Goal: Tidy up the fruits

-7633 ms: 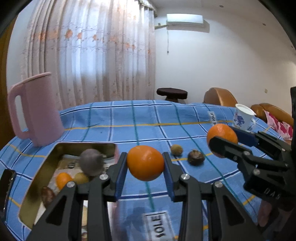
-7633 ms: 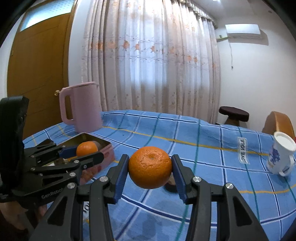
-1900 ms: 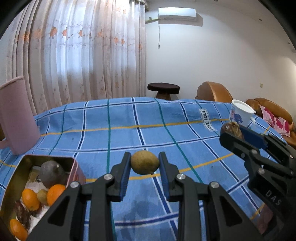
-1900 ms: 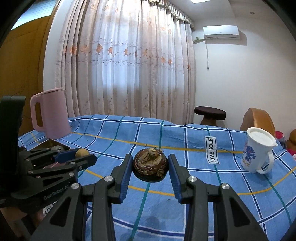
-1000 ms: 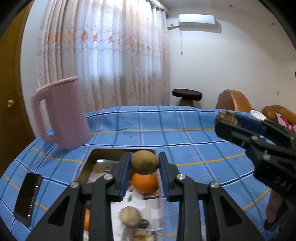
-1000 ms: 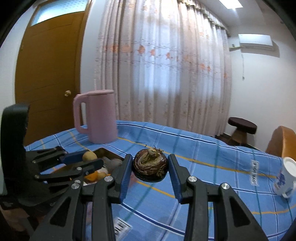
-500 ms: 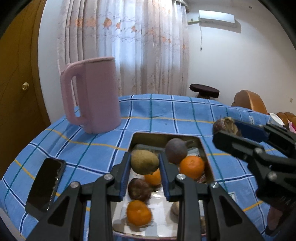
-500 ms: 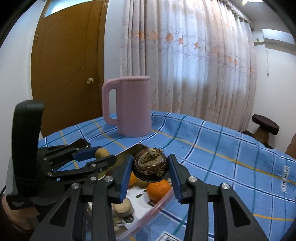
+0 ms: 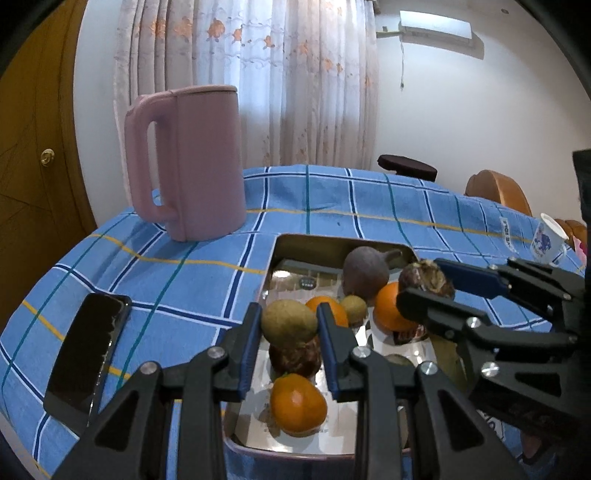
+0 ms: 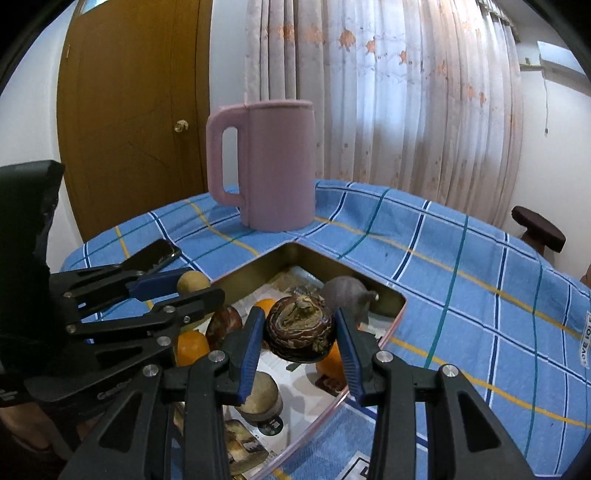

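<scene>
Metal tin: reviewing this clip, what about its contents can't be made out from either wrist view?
- Left wrist: the left gripper, shut on the greenish-brown fruit, hides most of a dark fruit below.
- Right wrist: the right gripper, shut on the dark wrinkled fruit, covers the tin's middle.
- The tin's near end is masked by gripper bodies in both views.

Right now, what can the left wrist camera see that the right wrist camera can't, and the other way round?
Only the left wrist view shows the white cup and the air conditioner. Only the right wrist view shows the full wooden door. Both show the pink jug, the phone, the fruit tin, the left gripper shut on the green-brown fruit and the right gripper shut on the dark brown fruit.
</scene>
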The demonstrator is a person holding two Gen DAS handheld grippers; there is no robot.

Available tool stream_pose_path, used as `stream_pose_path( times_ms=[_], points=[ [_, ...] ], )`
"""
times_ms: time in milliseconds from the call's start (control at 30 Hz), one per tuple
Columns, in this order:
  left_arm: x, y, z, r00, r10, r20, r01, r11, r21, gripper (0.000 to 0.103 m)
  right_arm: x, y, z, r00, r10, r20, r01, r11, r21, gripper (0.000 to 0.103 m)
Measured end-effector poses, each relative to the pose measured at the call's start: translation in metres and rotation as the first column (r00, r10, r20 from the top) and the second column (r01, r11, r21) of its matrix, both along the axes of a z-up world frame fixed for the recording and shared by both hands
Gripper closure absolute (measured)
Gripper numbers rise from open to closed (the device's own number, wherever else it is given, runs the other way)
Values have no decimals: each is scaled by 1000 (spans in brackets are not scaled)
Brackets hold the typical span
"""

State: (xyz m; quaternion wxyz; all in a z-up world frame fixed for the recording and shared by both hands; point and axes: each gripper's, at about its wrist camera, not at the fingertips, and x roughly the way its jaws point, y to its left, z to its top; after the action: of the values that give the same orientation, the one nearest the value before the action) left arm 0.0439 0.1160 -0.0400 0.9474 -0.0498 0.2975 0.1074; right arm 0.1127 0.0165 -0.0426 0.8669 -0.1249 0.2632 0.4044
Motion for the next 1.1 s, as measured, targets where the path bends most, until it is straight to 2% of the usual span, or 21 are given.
stream_pose_path(
  times_ms=[367, 433, 567, 600, 700, 767, 1100],
  points=[
    [4, -5, -12, 999, -10, -52, 10, 1000, 7, 69, 2, 5, -17, 997, 30, -68, -34, 998, -58, 59],
    [2, -4, -10, 999, -7, -50, 7, 1000, 6, 66, 2, 3, -16, 998, 26, -65, -30, 998, -55, 55],
    [-4, -1, -5, 999, 0, -37, 0, 1000, -5, 51, 1, -3, -12, 996, 30, -82, -33, 999, -35, 49],
    [-5, -1, -4, 999, 7, -35, -7, 1000, -3, 44, 0, -5, -10, 997, 26, -77, -29, 999, -32, 46],
    [-14, -1, 3, 1000, 8, -8, -8, 1000, -6, 31, -7, -13, -3, 998, 17, -58, -18, 1000, -17, 38],
    [-21, -3, 9, 1000, 5, 14, -5, 1000, -5, 25, -13, -20, 2, 999, -1, -35, 1, 1000, -12, 37],
    [-33, -19, 24, 998, -21, 58, 20, 1000, 12, 24, -34, -46, 23, 995, -83, 63, 83, 997, -1, 32]
  ],
)
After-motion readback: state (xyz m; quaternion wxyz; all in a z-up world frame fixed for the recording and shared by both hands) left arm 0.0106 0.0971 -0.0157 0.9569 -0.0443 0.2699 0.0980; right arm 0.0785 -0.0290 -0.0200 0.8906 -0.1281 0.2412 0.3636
